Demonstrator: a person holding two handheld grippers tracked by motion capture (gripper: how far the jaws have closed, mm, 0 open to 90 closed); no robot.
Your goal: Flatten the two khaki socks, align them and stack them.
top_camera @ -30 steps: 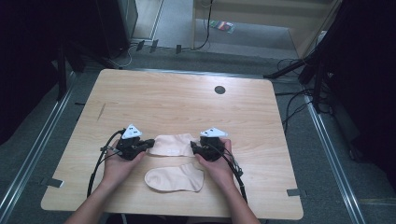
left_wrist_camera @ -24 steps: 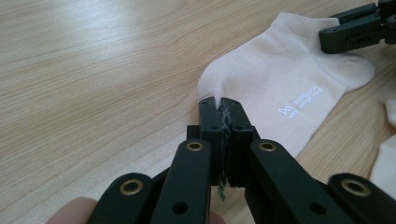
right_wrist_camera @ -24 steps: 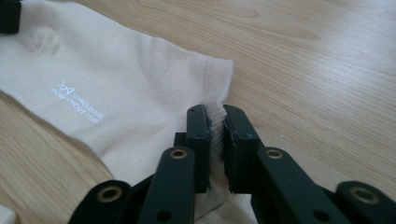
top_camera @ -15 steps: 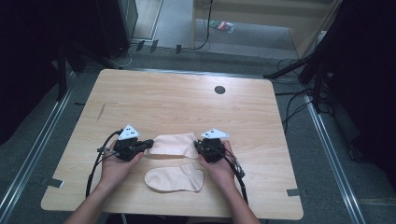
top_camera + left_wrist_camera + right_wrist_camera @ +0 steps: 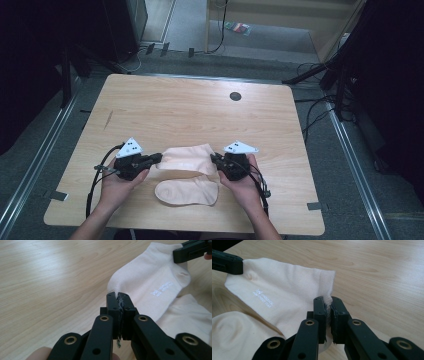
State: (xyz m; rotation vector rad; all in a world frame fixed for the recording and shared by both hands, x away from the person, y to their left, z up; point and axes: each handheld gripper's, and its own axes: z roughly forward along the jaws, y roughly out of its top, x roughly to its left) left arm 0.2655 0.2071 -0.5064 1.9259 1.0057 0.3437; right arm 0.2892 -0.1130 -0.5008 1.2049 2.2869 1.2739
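Cream sock point(image 5: 187, 159) hangs stretched near the tabletop's point(image 5: 200, 110) front edge, left tool point(image 5: 158, 158) and right tool point(image 5: 215, 159) each pinching an end, with bare wood stretching beyond toward the far edge.

Pinched between the matt black plastic left gripper point(image 5: 119, 295) and right gripper point(image 5: 327, 299), the sock point(image 5: 186, 159) is soft cream knit; beneath them, smooth pale wood table point(image 5: 190, 110).

On the upper sock point(image 5: 160, 282) I can see a small white printed logo with a line or two of lettering beside it, on the flat side of the fabric. It also shows in my right gripper view, upside down. The letters are too small for me to read.
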